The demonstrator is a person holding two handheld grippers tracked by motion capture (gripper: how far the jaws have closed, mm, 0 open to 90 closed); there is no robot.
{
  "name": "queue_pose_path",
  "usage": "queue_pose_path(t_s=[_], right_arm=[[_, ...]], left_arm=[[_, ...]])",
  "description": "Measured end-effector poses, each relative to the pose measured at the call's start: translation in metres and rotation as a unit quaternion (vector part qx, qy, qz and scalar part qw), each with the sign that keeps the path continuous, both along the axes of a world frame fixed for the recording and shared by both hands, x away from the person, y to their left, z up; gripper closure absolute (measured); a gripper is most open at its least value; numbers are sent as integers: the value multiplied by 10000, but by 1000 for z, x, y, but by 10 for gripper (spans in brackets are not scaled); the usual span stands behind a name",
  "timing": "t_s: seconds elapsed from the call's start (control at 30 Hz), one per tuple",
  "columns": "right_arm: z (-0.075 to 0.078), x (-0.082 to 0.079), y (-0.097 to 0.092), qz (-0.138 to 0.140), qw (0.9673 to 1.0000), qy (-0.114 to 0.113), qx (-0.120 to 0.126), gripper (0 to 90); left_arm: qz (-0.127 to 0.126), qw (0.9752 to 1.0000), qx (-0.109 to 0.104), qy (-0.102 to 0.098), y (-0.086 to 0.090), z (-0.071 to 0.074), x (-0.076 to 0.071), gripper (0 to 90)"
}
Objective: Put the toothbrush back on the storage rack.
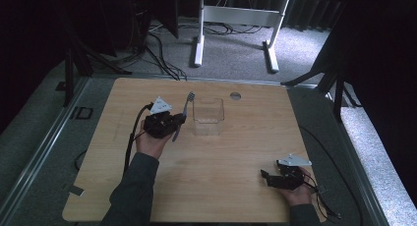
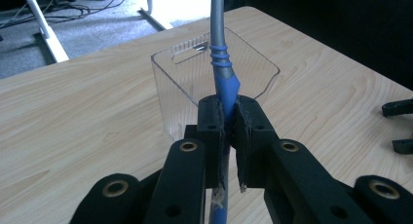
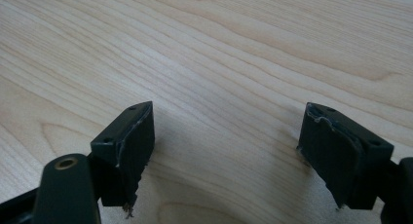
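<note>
A toothbrush with a blue and grey handle is clamped between the pads of my left gripper, which is shut on it. It stands tilted, bristle head up, just left of a clear plastic box. In the left gripper view the box sits right behind the jaws. My left gripper hovers over the table's middle left. My right gripper rests near the front right edge, open, and its jaws stand wide apart over bare wood.
The wooden table has a round cable hole at the back. Cables trail from both grippers. A white desk frame stands on the carpet beyond the table. Part of my right gripper shows at the right edge.
</note>
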State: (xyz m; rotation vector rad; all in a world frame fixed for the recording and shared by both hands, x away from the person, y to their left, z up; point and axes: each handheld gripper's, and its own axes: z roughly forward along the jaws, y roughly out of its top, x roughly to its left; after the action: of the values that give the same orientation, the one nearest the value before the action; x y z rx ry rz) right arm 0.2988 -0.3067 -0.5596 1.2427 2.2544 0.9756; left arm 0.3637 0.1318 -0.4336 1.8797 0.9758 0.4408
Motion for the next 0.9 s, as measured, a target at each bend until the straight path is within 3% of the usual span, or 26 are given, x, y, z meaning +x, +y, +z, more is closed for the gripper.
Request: queue_pose_path(t_s=[0.9], right_arm=[[0, 0, 0, 9, 10000, -3, -1, 207]], left_arm=[[15, 9997, -250, -29, -6, 3, 5, 819]])
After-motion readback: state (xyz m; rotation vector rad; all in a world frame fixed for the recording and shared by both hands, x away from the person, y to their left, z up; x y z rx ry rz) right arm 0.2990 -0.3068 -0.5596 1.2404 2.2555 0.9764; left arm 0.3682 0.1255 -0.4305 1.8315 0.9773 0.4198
